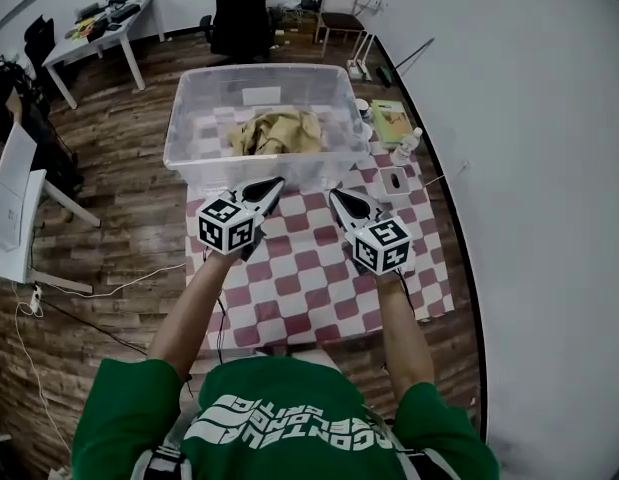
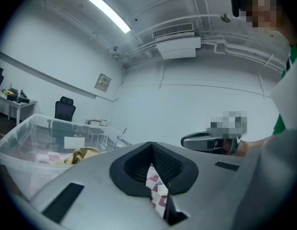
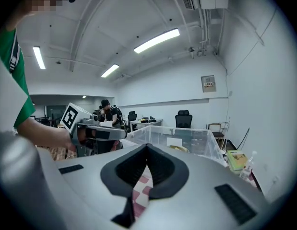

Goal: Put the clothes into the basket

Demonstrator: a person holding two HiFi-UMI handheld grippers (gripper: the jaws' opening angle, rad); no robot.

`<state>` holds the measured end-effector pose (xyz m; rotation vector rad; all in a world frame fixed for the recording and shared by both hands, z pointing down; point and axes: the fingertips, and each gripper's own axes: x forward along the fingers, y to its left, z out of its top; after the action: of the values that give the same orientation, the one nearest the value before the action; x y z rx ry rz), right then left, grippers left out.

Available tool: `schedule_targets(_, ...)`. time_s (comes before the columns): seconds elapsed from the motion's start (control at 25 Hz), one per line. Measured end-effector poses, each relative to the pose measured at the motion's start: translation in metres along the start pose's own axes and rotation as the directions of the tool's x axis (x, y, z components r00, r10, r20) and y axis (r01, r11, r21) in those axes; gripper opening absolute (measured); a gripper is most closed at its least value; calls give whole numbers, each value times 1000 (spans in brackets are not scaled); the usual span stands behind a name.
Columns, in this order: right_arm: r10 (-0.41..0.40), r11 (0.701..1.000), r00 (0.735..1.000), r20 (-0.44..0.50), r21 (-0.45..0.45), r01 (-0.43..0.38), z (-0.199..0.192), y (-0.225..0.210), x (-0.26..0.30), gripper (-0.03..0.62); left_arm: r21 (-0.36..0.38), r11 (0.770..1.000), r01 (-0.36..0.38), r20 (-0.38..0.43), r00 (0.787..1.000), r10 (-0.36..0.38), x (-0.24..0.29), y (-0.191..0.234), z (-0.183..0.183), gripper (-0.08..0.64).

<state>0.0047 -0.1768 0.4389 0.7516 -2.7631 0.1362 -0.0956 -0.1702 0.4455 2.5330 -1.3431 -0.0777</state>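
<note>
Checkered surface (image 1: 309,288) carrying a clear basket (image 1: 189,133), with tan clothes (image 1: 279,131) heaped inside. Left gripper (image 1: 276,184) and right gripper (image 1: 336,196) hang near its front wall, fingers fully closed, holding nothing. Pushing forward would likely shove the basket.

Basket (image 1: 186,138) label (image 1: 261,95) print too small to read; person's green shirt (image 1: 279,418) cut off at head view's bottom edge.
</note>
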Motion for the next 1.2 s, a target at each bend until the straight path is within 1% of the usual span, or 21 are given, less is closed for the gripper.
schedule_targets(0.2,-18,1000,1000,-11,19,18,-18,12,-13,8,13,1000,20,-14,1000,-20,-7,-17,-11,2)
schedule_targets(0.32,-33,999,999,-13,33,33,-29,14,-21,8,-2,999,40,-8,999,-40,-8,-27,-16,3)
schedule_targets(0.52,-71,996,997,-22,60,72,-49,2,-35,8,6,998,66,-40,997,-66,2,-38,-33,3)
schedule_targets(0.68,-128,988,991,-36,78,131,-69,-14,-58,8,11,995,102,-85,991,-101,18,-53,-48,3)
schedule_targets(0.8,-171,980,984,-50,90,175,-89,-30,-77,8,23,989,143,-122,983,-139,36,-70,-64,3)
schedule_targets(0.92,-219,969,973,-75,99,226,-116,-48,-99,8,29,982,188,-166,969,-181,61,-91,-85,3)
schedule_targets(1.08,-275,954,951,-140,86,289,-157,-74,-128,9,28,971,239,-227,947,-226,98,-118,-116,3)
schedule_targets(1.2,-309,939,933,-186,99,330,-188,-99,-153,9,18,964,264,-268,930,-250,129,-137,-140,3)
